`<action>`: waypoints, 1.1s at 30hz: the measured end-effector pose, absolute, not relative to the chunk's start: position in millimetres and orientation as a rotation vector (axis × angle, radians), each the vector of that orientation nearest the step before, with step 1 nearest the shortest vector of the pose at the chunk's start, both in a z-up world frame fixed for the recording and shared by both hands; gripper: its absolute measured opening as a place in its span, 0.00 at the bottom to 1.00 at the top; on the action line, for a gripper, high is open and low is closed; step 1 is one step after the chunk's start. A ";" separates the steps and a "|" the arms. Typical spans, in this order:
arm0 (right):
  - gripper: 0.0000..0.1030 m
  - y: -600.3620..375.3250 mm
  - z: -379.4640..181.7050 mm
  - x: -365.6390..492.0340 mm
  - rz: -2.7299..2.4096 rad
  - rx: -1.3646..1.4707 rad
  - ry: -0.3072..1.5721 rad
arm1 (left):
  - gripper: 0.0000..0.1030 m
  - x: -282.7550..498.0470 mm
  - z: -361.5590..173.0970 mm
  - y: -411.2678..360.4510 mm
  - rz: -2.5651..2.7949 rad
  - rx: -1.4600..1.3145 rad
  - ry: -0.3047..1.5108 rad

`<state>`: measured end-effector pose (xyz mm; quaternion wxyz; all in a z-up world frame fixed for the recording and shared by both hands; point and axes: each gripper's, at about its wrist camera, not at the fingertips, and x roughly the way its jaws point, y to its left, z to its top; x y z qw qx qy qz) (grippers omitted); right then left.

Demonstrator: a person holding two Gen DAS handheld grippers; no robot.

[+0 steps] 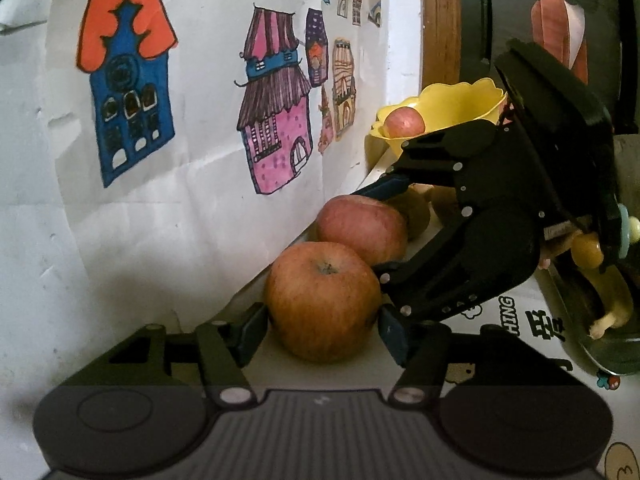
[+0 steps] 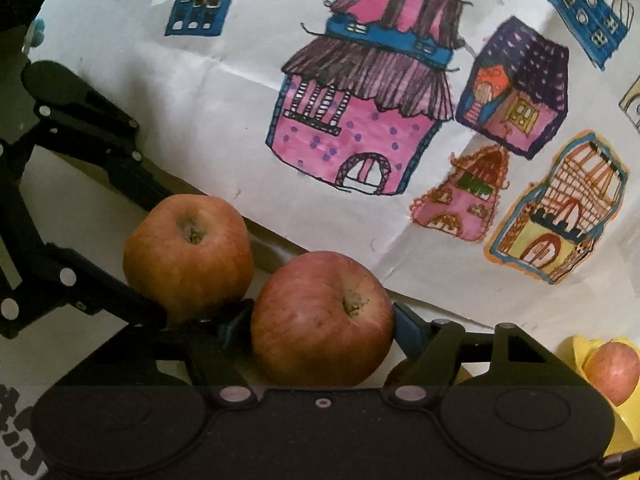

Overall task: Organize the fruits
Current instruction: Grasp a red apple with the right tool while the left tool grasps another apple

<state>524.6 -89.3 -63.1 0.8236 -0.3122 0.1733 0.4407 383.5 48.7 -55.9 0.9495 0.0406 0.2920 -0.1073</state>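
Low in the left wrist view, the left gripper [image 1: 323, 322] clamps a round orange-red apple [image 1: 322, 300] on the white desk [image 1: 472, 320], printed "HING" at lower right. The right gripper [image 2: 322, 326] grips a smooth redder apple [image 2: 322, 318] at lower centre. A third apple [image 1: 404, 121] sits in the wavy-rimmed yellow bowl [image 1: 460, 100], upper right.

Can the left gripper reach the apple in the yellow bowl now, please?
Probably not directly. The left gripper already brackets an orange-red apple, and the right gripper with its body sits between it and the yellow bowl holding that apple.
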 end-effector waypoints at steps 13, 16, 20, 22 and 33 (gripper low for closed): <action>0.71 -84.9 -61.5 458.3 0.826 -0.761 0.336 | 0.62 365.6 -54.8 49.4 -0.233 0.035 0.607; 0.71 -85.5 -62.0 441.0 0.803 -0.794 0.323 | 0.62 355.4 -52.9 48.8 -0.233 0.019 0.619; 0.71 -92.2 -64.5 415.7 0.754 -0.815 0.289 | 0.62 340.4 -51.2 46.8 -0.235 0.000 0.628; 0.71 -102.0 -60.3 399.4 0.724 -0.812 0.273 | 0.62 332.4 -49.7 44.9 -0.241 -0.009 0.630; 0.71 -154.4 -43.2 352.0 0.631 -0.752 0.252 | 0.54 301.8 -27.3 3.3 -0.289 0.053 0.546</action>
